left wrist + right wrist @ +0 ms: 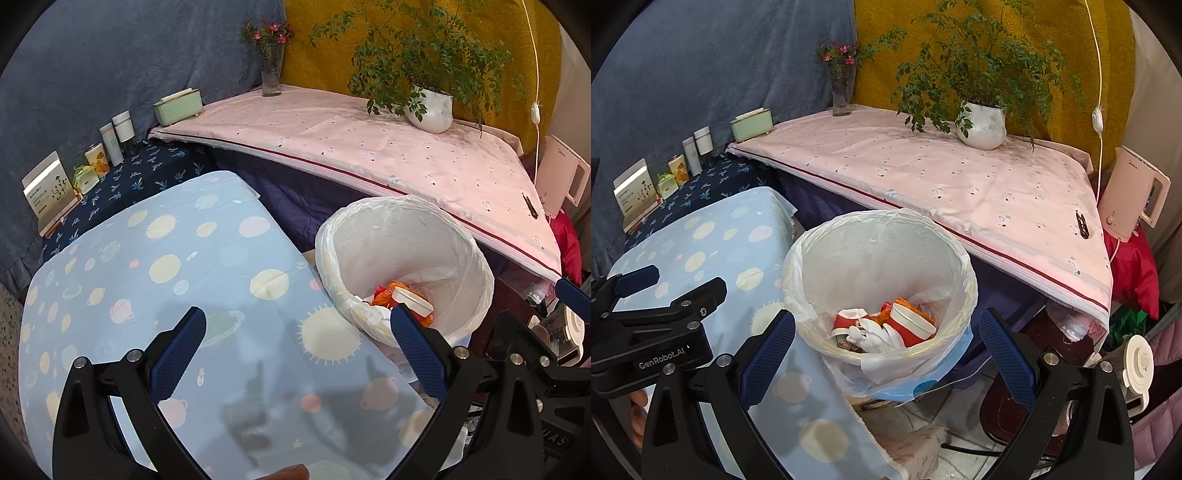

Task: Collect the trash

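Observation:
A white bin lined with a plastic bag [461,254] [827,258] stands at the right edge of the blue planet-print table [166,266] [713,236]. Red and orange wrappers, crumpled white paper and a white-rimmed cup [886,326] [406,299] lie in its bottom. My left gripper [297,321] is open and empty above the blue table, left of the bin. My right gripper [886,328] is open and empty, held above the bin's near rim. The left gripper also shows at the left of the right wrist view [668,284].
A pink-covered table [369,147] [942,177] behind the bin holds a potted plant [982,125], a flower vase [844,92], a green box [751,124] and a small dark clip [1082,223]. Boxes and bottles [92,162] line the dark cloth at left. A pink kettle [1130,195] stands right.

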{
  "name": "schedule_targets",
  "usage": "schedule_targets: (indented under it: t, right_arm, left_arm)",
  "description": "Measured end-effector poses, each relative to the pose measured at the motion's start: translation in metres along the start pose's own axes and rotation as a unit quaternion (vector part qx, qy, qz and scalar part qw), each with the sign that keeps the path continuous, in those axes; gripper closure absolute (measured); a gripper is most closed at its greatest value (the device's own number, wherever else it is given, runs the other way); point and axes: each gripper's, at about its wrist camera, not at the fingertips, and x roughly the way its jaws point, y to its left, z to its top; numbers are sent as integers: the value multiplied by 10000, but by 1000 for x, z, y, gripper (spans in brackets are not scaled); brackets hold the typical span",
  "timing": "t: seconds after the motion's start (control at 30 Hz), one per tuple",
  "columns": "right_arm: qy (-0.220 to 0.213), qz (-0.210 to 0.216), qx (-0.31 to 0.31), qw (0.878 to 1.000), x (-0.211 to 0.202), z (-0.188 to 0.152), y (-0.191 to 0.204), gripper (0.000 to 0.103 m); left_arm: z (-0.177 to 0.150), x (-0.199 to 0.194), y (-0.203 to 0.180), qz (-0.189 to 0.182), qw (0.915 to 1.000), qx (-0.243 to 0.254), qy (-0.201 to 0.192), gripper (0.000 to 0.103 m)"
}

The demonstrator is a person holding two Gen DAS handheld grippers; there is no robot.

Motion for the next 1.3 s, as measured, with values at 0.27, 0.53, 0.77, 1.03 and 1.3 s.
schedule_targets:
  t: [0.27, 0.53, 0.77, 1.03, 1.3]
  right_arm:
    - [12, -1, -11, 10000, 0, -1, 0, 7]
    - [37, -20, -24, 10000, 1, -2, -1, 7]
    - [52, -16, -32, 10000, 3, -3, 0, 7]
    - [60, -15, -43, 10000, 3, -4, 1, 7]
    - [62, -21, -42, 10000, 4, -5, 1, 7]
  left_arm:
    - [-1, 0, -2, 37, 10000, 3, 5, 7]
    - [-2, 1, -2, 40, 10000, -6, 39, 7]
    - [-4, 2, -1, 79, 9999, -48, 82, 7]
    - [-5, 5, -1, 123, 9998, -35, 120, 7]
    - [-5, 5, -2, 125, 9998, 2, 133, 7]
